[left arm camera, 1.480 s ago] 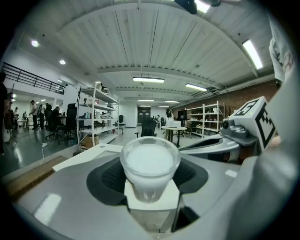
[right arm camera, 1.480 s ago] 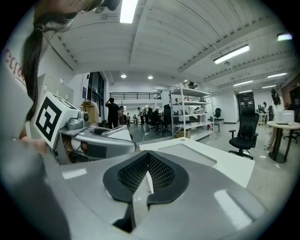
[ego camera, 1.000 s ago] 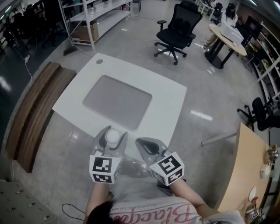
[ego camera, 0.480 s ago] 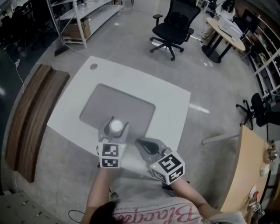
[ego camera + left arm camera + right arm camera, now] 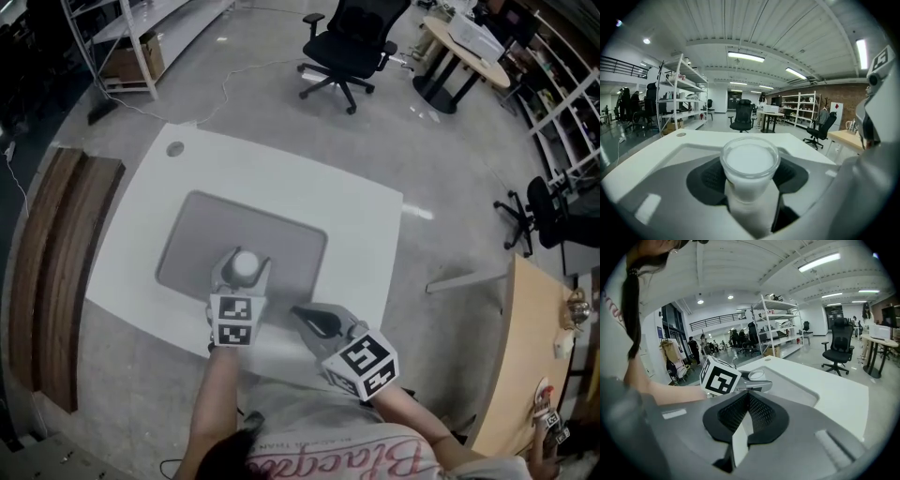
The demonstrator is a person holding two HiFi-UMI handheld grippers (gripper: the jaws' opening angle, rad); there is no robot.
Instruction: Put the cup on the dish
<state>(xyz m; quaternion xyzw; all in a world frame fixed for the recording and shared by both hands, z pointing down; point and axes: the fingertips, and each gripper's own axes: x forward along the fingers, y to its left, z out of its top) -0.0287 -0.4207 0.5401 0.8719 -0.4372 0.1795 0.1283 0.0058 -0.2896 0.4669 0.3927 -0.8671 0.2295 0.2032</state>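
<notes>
White table (image 5: pixel 361 220) with a grey mat (image 5: pixel 286 246) on it. Left gripper (image 5: pixel 244 270) is partway open, jaws clamped on the white cup (image 5: pixel 750 161), upright over the mat's near part. Right gripper (image 5: pixel 306 315) is empty, jaws pressed together, just beside the left at the table's near edge.

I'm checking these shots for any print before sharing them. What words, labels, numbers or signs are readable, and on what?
"Blac...": pink script on the person's shirt, head view; the rest is cut off and unsure.
Marker cubes: black-and-white square patterns only, no words.
Sign on the far wall, left gripper view: too small to read.
Cup: no print seen.
</notes>
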